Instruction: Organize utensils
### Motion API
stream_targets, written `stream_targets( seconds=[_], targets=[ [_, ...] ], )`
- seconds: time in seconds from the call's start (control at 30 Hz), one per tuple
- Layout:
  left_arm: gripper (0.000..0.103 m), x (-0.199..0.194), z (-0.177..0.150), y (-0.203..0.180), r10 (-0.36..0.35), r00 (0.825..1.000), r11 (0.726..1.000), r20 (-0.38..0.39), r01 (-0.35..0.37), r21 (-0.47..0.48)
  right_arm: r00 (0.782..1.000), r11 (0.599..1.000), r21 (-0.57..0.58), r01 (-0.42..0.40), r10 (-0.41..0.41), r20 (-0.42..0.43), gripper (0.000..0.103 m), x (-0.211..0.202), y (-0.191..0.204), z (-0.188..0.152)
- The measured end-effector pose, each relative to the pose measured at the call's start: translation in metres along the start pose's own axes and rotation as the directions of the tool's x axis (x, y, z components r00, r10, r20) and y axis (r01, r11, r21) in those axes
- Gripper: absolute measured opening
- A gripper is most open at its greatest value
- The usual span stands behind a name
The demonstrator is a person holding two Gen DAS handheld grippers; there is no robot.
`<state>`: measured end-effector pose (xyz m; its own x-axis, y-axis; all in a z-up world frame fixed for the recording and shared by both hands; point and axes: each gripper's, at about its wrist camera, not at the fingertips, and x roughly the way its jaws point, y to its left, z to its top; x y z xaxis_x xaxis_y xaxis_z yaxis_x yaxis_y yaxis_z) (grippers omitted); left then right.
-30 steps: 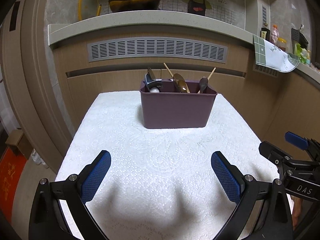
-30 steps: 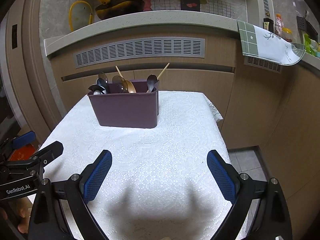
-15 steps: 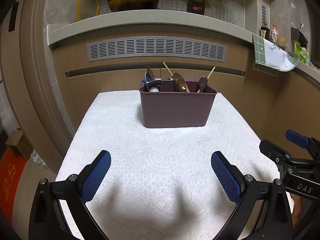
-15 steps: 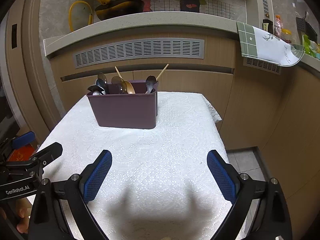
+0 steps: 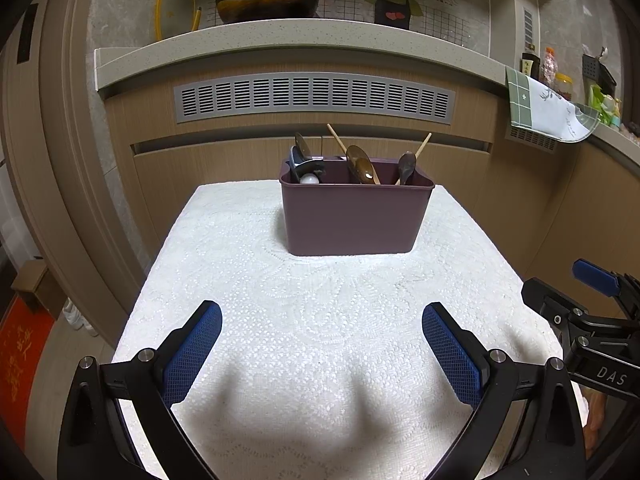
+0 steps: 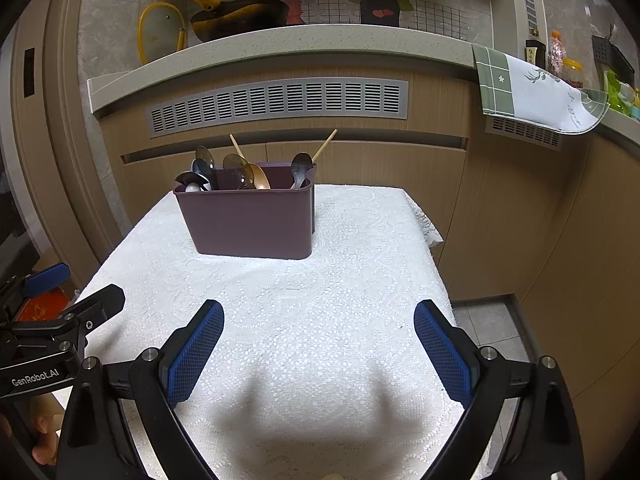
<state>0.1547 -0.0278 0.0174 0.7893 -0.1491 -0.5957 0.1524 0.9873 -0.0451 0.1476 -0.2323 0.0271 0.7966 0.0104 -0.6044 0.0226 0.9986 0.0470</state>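
A table [image 5: 320,360] under a white lace cloth stands before wood-grain cabinets [image 5: 224,164] with a grey vent grille [image 5: 314,97]. Above runs a speckled counter [image 5: 304,34], a pan [image 5: 266,0] near its left end, against a tiled wall [image 6: 436,4]. Grey floor tiles [image 6: 486,330] show right.

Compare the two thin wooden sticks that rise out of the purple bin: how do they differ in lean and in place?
The left wooden stick leans toward the left and stands near the middle of the purple bin. The right wooden stick leans toward the right and stands at the bin's right end, behind a dark spoon. Both are thin, pale and straight, and rise above the rim.
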Motion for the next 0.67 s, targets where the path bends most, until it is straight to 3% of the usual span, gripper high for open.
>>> stream_targets(
  seconds=[0.67],
  targets=[
    [0.100,-0.0011,-0.0014,0.0013,0.018,1.000,1.000,0.008,-0.018,0.006,1.000,1.000,0.000,-0.008,0.008,0.005,0.100,0.0012,-0.0004,-0.0002]
  ],
)
